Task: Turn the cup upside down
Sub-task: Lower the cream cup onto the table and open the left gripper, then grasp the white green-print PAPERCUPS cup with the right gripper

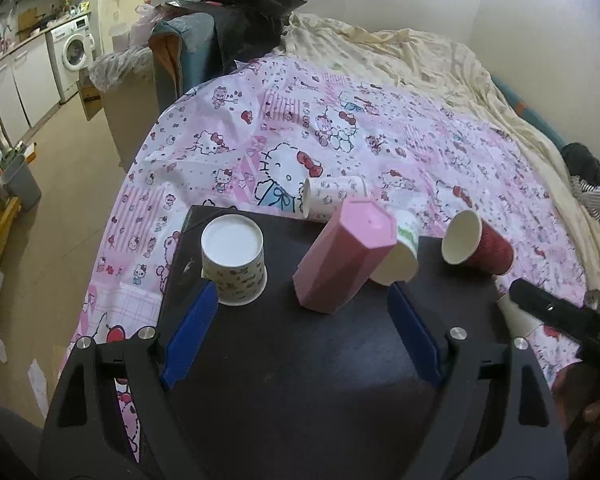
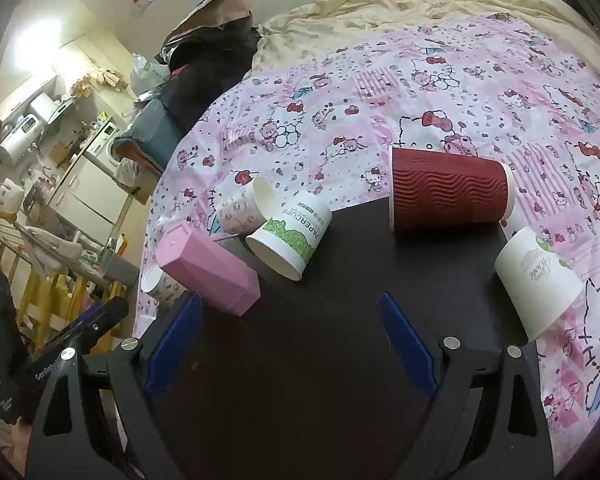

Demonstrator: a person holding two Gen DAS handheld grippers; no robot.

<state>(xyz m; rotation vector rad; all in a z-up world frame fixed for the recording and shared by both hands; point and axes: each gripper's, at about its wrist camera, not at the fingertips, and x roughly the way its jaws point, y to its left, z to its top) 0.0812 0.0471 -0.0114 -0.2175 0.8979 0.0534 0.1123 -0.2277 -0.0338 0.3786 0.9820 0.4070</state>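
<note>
my right claw: spread, empty | ribbed red paper cup: far-right on dark bench, lying crosswise | left claw: spread, farther

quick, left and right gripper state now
left gripper: open, holding nothing.
right gripper: open, holding nothing.

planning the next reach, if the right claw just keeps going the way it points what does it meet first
Probably the bare dark board: the open right claw points down at it, nothing between its fingers. Further on lies the PAPERCUPS cup, though depth is unclear.
</note>
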